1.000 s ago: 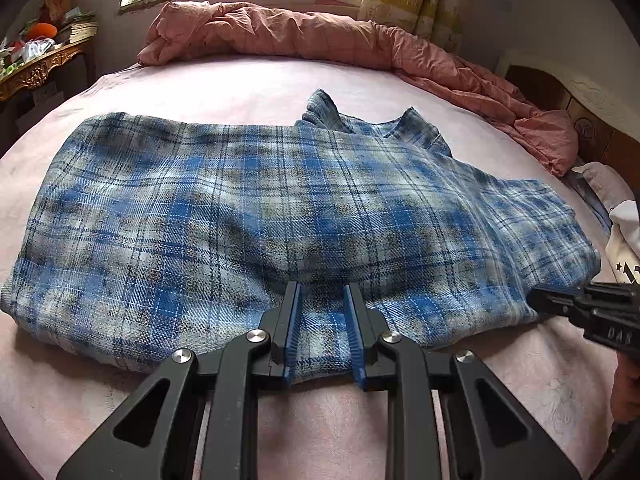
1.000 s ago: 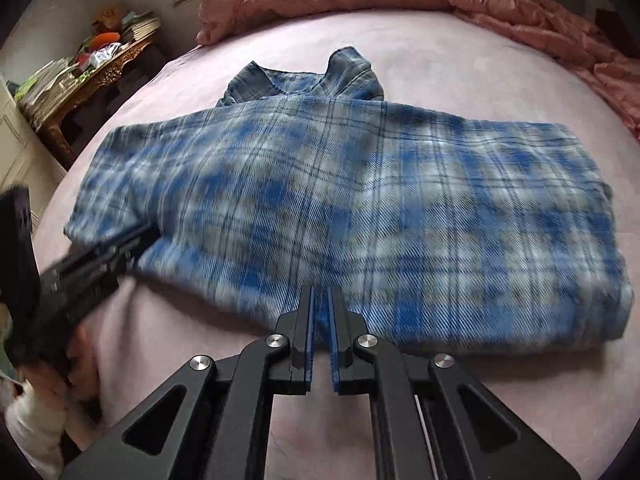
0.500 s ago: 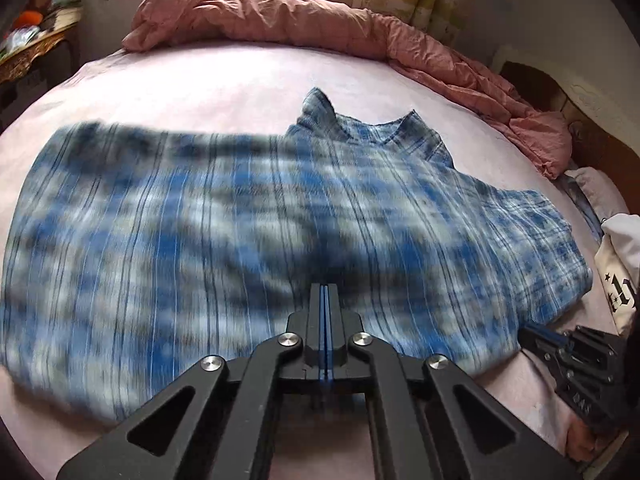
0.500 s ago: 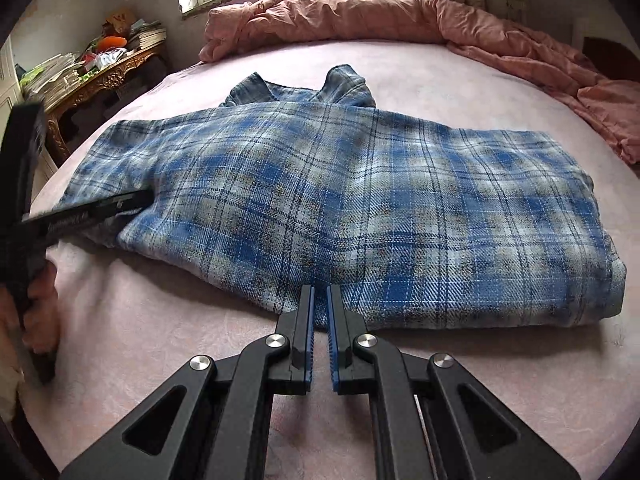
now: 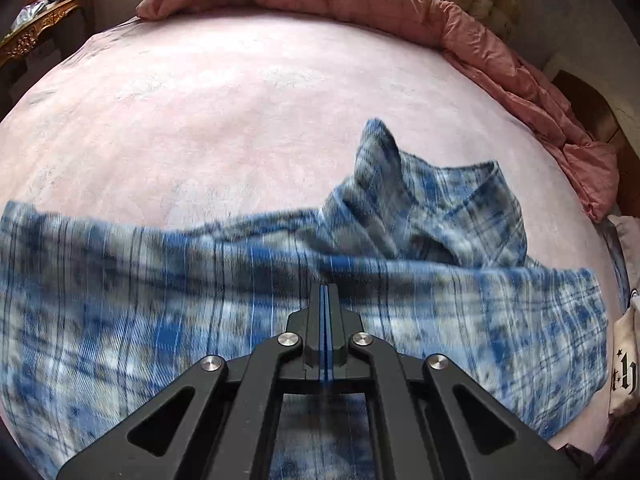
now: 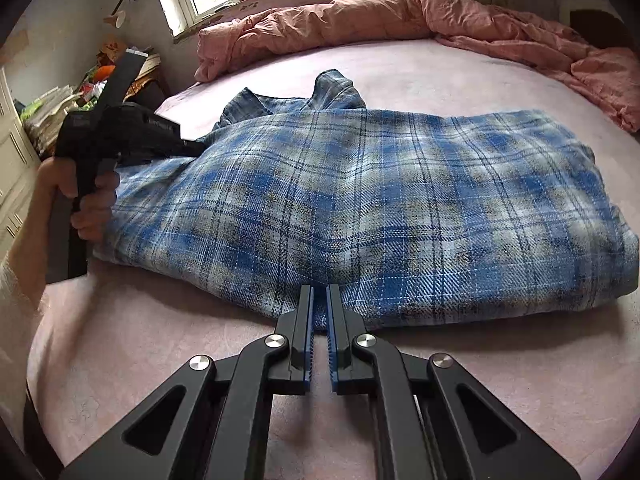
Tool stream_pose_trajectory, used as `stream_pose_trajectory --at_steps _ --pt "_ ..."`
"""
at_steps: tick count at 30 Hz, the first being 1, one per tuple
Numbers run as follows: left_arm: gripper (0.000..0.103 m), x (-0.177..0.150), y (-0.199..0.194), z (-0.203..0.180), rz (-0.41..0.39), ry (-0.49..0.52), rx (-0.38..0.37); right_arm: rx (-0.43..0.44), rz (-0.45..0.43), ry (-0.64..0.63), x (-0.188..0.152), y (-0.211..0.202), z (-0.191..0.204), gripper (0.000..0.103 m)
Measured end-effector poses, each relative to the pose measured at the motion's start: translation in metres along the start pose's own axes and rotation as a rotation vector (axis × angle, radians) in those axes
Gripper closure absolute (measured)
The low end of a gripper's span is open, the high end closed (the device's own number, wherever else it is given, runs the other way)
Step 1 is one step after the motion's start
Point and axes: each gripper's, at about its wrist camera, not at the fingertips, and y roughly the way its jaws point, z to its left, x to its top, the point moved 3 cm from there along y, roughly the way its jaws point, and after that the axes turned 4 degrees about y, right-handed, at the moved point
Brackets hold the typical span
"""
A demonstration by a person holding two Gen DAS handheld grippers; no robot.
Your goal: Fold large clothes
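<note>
While the blue plaid shirt (image 6: pixel 360 208) lies folded across the pink bed (image 6: pixel 520 380), my left fingers (image 5: pixel 325 304) are pressed together, pinching its lifted near-left edge. My right fingers (image 6: pixel 319 300) pinch the shirt's near hem. Beyond the shirt, a pink quilt (image 6: pixel 360 24) is bunched up.

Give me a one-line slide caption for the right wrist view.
Right tongs pinch the near hem of the blue plaid shirt on the pink bed while the left tongs grip its far-left side.
</note>
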Motion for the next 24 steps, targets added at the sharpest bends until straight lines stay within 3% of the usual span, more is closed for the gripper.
stream_pose_trajectory --at_steps 7,11,14,18,24 --pt "0.103 -0.075 -0.04 -0.01 -0.031 0.096 -0.035 -0.052 -0.007 -0.048 0.0 0.002 0.008 0.096" --pt "0.103 -0.111 -0.067 -0.014 -0.034 0.157 -0.012 -0.039 -0.008 -0.036 0.001 0.002 0.005 0.096" --pt "0.103 -0.131 -0.081 -0.018 -0.089 0.218 0.032 -0.048 -0.013 -0.045 0.001 0.002 0.006 0.096" --pt "0.103 -0.139 -0.087 -0.016 -0.165 0.211 0.037 -0.039 -0.015 -0.039 0.0 0.001 0.005 0.096" --pt "0.103 -0.128 -0.07 -0.009 -0.148 0.141 -0.021 -0.023 -0.017 -0.027 0.001 0.0 0.004 0.096"
